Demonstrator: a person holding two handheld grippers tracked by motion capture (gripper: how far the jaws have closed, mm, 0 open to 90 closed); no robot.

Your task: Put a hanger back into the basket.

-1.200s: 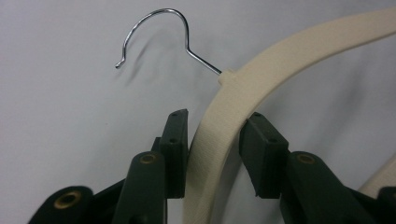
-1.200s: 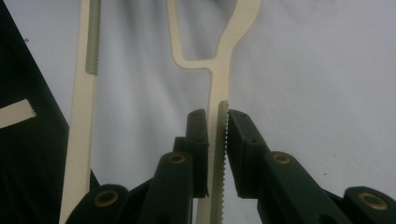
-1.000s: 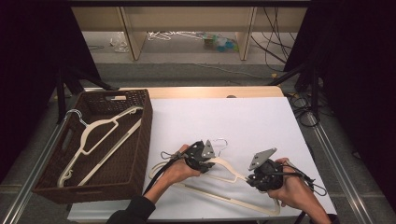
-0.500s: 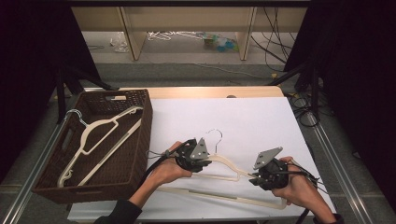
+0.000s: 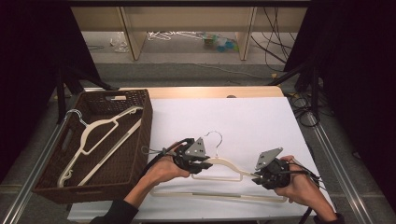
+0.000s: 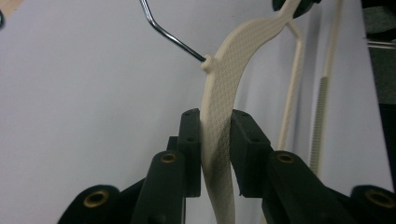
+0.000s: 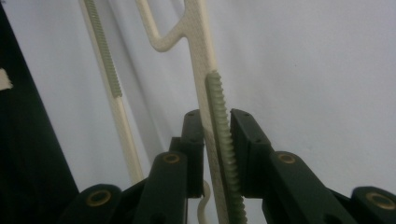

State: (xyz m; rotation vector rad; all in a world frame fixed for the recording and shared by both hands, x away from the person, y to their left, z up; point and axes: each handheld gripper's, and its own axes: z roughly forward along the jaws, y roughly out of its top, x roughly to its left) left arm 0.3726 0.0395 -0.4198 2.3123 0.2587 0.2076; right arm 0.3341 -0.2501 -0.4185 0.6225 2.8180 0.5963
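A cream plastic hanger (image 5: 229, 164) with a metal hook (image 5: 215, 137) is held between my two grippers over the white table (image 5: 252, 116). My left gripper (image 5: 198, 163) grips its left arm; in the left gripper view the pads (image 6: 190, 140) press on the textured arm (image 6: 233, 51), and the jaws have just been closing on it. My right gripper (image 5: 264, 175) holds the right arm; in the right gripper view the jaws (image 7: 217, 116) pinch the arm (image 7: 198, 37) by its ribbed strip and have just eased open slightly. A long cream bar (image 5: 219, 195) lies below.
A dark wicker basket (image 5: 140, 130) stands at the table's left with another cream hanger (image 5: 100, 133) inside. Beyond the table's far edge is a wooden shelf frame (image 5: 130, 37) with clutter on the floor. Cables hang at the right.
The left hand has risen a little with the hanger's left arm, so the hook now stands clear beside that gripper. The right hand has stayed about where it was.
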